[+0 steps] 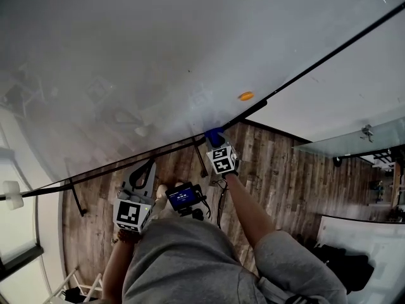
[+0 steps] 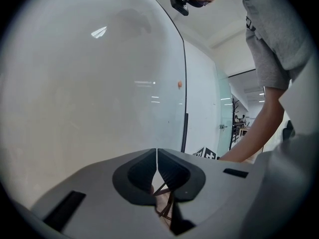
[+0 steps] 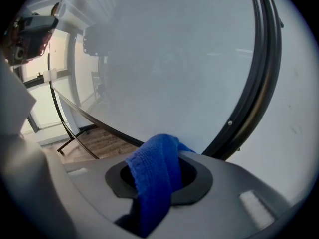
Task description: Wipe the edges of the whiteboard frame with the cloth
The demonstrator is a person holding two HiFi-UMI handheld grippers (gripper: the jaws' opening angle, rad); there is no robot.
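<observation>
Left gripper (image 1: 147, 170) is low, close to the body. Its fingers (image 2: 144, 166) are pressed together with nothing between them, pointing up along the board.

Right gripper (image 1: 215, 143) is further forward on an outstretched arm, its fingers pinching a blue cloth (image 3: 154, 176). The cloth folds over the tips and hangs down between them.

The cloth is at the lower corner of the black frame (image 1: 329, 58), where the bottom rail meets the side rail. Whether it actually touches cannot be told.

Whiteboard (image 1: 145, 56) is pale, with faint smears and reflections. A small orange dot (image 1: 245, 95) sits on it near the side rail.

A black stand leg (image 1: 76, 198) drops from the bottom rail to the wood-plank floor (image 1: 278, 170).
</observation>
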